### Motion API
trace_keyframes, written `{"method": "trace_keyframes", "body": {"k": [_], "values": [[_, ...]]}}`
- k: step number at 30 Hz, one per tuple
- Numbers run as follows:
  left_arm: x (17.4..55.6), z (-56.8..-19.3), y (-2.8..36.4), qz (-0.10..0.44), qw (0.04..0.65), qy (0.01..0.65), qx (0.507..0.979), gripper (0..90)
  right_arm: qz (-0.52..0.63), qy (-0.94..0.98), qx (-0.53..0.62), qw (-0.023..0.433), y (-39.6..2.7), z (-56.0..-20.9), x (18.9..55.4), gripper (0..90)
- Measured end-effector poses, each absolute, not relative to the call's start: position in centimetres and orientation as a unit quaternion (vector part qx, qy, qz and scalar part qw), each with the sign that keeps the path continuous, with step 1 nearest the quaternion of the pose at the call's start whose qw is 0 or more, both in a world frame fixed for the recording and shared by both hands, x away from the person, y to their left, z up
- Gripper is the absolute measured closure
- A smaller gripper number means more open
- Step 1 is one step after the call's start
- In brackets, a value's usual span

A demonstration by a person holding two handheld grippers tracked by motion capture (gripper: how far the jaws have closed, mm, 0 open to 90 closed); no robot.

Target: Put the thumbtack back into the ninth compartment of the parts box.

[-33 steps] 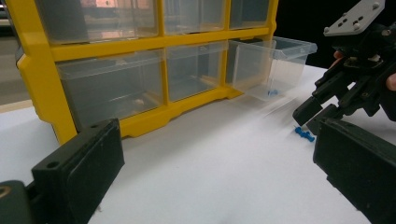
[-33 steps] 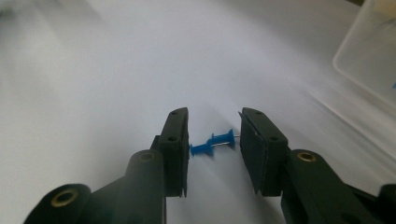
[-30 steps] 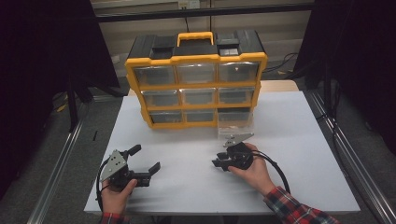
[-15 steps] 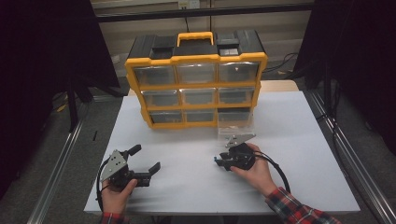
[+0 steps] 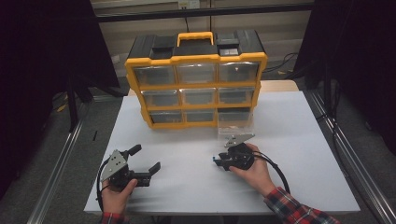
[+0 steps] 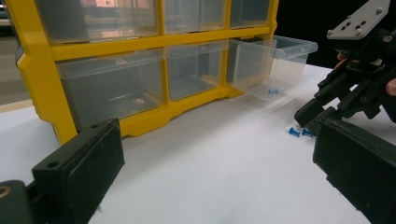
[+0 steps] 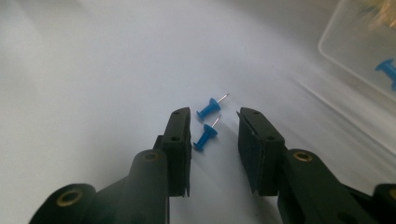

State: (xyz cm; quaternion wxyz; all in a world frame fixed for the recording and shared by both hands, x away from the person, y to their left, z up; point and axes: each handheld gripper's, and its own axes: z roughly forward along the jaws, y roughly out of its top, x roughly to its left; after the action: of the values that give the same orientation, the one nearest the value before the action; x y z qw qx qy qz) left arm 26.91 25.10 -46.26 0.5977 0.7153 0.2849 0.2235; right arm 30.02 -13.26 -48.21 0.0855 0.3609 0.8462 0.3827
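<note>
Two blue push pins [image 7: 209,109] [image 7: 204,137] lie side by side on the white table. My right gripper [image 7: 214,116] is lowered over them, open. The nearer pin lies between its jaws and the farther one at their tips; neither pad touches a pin. In the high view the right gripper [image 5: 217,162] rests at centre right. The left gripper view has the pins [image 6: 299,132] just in front of it. My left gripper [image 5: 145,157] sits at the front left, wide open with nothing in it.
A yellow drawer organizer [image 5: 196,88] stands at the back of the table [image 5: 289,140]. One clear drawer [image 5: 236,123] is pulled out in front of its lower right corner, close behind the right gripper. A blue pin [image 7: 387,70] lies inside the drawer [image 7: 359,51].
</note>
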Motion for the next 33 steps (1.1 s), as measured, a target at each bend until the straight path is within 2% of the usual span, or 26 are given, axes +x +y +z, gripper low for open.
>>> {"method": "trace_keyframes", "body": {"k": [10,15,22,33], "values": [[26.9,-46.3,25.1,0.224,0.598,0.285,0.715,1.8,0.375,0.849,0.362,0.088,-14.0,-48.1,30.3,80.2],[26.9,-46.3,25.0,0.222,0.597,0.285,0.716,1.9,0.378,0.844,0.371,0.085,-13.9,-48.1,30.4,78.7],[26.9,-46.3,25.1,0.226,0.597,0.284,0.716,1.9,0.380,0.842,0.373,0.082,-14.0,-48.3,30.6,86.0],[26.9,-46.3,25.1,0.223,0.601,0.288,0.711,1.9,0.381,0.839,0.380,0.080,-14.5,-48.0,30.7,86.6]]}}
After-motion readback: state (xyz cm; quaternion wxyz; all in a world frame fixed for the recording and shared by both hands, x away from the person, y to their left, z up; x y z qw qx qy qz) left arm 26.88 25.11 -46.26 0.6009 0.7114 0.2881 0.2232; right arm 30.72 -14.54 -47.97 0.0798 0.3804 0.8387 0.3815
